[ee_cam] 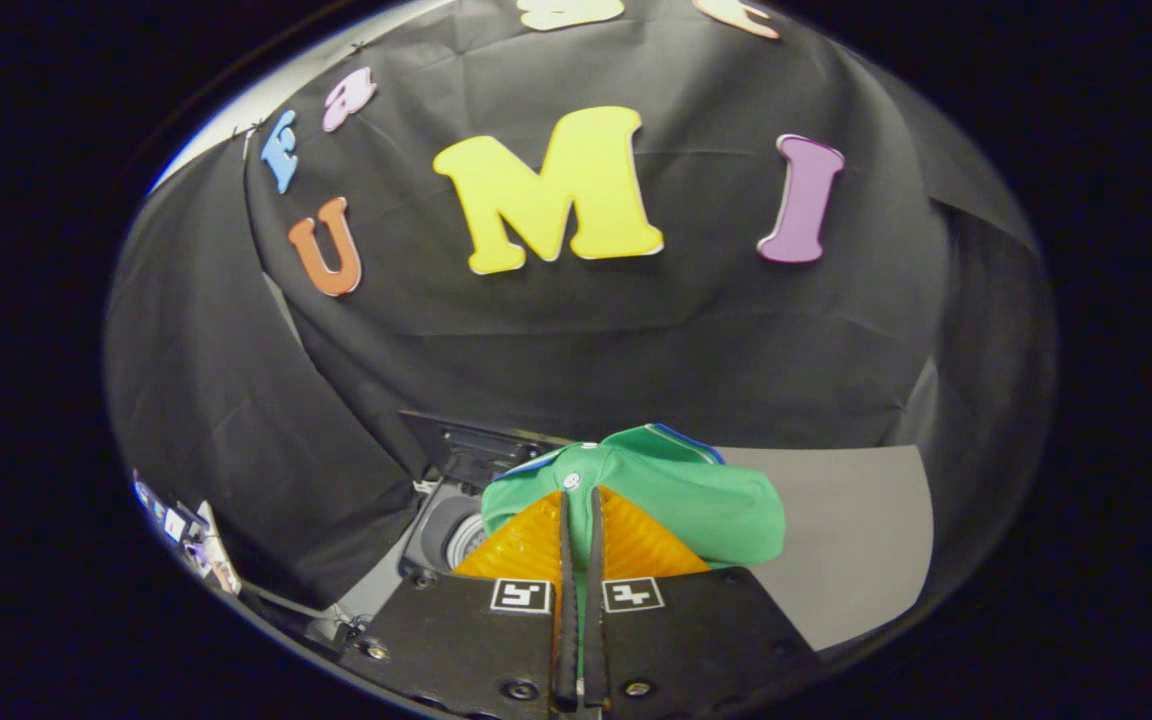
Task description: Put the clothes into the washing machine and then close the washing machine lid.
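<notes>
My gripper (582, 492) is shut on a green garment (696, 495) with blue and white trim. The cloth is pinched between both fingers and hangs over and ahead of them, lifted off the surface. To the left of the fingers and below the garment sits the washing machine (451, 530), its round opening (464, 540) partly in sight. Its dark lid (471, 445) stands raised just behind the opening. The garment hides the right part of the machine.
A grey tabletop (846, 540) stretches to the right beyond the garment. The booth's black cloth wall rises close behind the machine. Small items and cables (191, 545) lie at the far left.
</notes>
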